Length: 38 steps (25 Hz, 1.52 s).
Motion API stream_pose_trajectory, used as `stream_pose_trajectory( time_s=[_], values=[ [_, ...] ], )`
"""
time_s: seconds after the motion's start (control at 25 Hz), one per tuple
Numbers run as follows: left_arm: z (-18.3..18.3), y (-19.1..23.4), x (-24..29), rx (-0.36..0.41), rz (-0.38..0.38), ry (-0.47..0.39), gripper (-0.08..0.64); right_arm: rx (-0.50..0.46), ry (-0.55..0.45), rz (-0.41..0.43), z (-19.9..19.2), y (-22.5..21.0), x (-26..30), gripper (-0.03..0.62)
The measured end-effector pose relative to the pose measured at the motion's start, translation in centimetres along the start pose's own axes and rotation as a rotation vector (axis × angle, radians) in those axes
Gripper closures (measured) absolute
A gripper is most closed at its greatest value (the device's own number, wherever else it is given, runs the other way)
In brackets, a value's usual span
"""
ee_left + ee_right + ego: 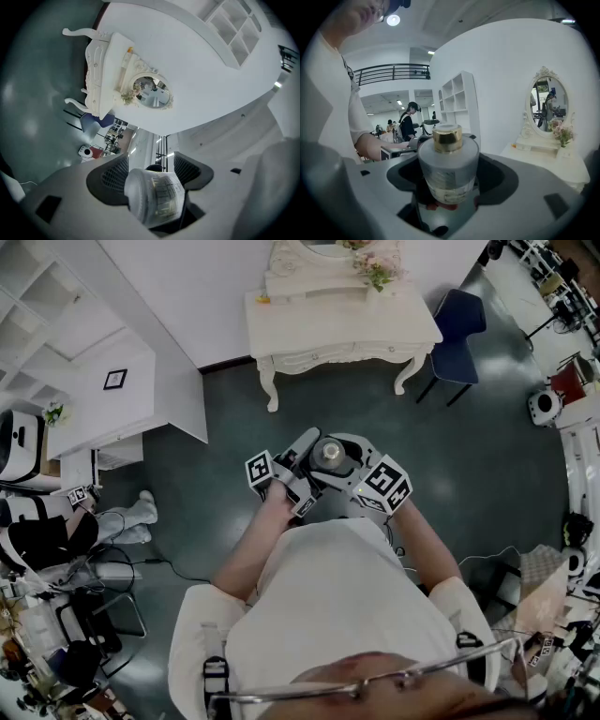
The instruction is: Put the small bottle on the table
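The small bottle [328,453], with frosted glass, a gold cap and a printed label, hangs in the air at chest height between both grippers. My right gripper [342,461] holds it deep between its jaws, which close on its body; in the right gripper view the bottle [447,164] stands upright there. My left gripper [305,452] comes in from the left, rolled on its side. In the left gripper view the bottle [157,197] lies crosswise and touches both pads [115,176]. The white dressing table [412,329] stands about a metre ahead.
On the table are an oval mirror [151,91] and a small bunch of flowers [377,271]. A dark blue chair [457,334] stands at its right end. White shelving [84,352] lines the left wall. A seated person [42,540] is at the left, and cluttered equipment [553,399] at the right.
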<state>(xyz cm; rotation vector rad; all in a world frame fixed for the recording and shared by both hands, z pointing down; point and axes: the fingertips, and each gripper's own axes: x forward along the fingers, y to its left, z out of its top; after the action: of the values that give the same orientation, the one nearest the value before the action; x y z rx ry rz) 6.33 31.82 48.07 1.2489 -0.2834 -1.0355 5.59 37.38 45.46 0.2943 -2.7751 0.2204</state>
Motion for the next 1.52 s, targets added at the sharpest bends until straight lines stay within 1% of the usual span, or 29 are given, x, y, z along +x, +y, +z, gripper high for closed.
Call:
stream_pose_trajectory(
  time_s=[0.48,0.68,0.92,1.16,1.36,1.52],
  values=[
    [0.5,-0.1,-0.9,-0.008,-0.009,-0.006,0.267,0.004,0.005,0.013,-0.2,0.5,0.9,0.249],
    [1.2,0.1,-2.6,-0.019,0.015,-0.002,0.267,0.018,0.023,0.010,-0.7,1.5,2.3,0.249],
    [2.3,0.2,-4.3,-0.045,0.034,0.010,0.267,0.046,0.015,-0.021,-1.1,2.3,4.2,0.250],
    [3.3,-0.3,-5.4,-0.060,0.050,0.058,0.267,0.057,0.009,-0.066,-0.8,2.8,5.9,0.250],
    [3.4,-0.9,-5.2,-0.055,0.066,0.094,0.267,0.058,-0.001,-0.100,-0.2,2.9,6.2,0.250],
    [3.5,-1.4,-4.5,-0.055,0.055,0.107,0.268,0.053,-0.006,-0.113,0.4,2.4,6.0,0.250]
  ],
)
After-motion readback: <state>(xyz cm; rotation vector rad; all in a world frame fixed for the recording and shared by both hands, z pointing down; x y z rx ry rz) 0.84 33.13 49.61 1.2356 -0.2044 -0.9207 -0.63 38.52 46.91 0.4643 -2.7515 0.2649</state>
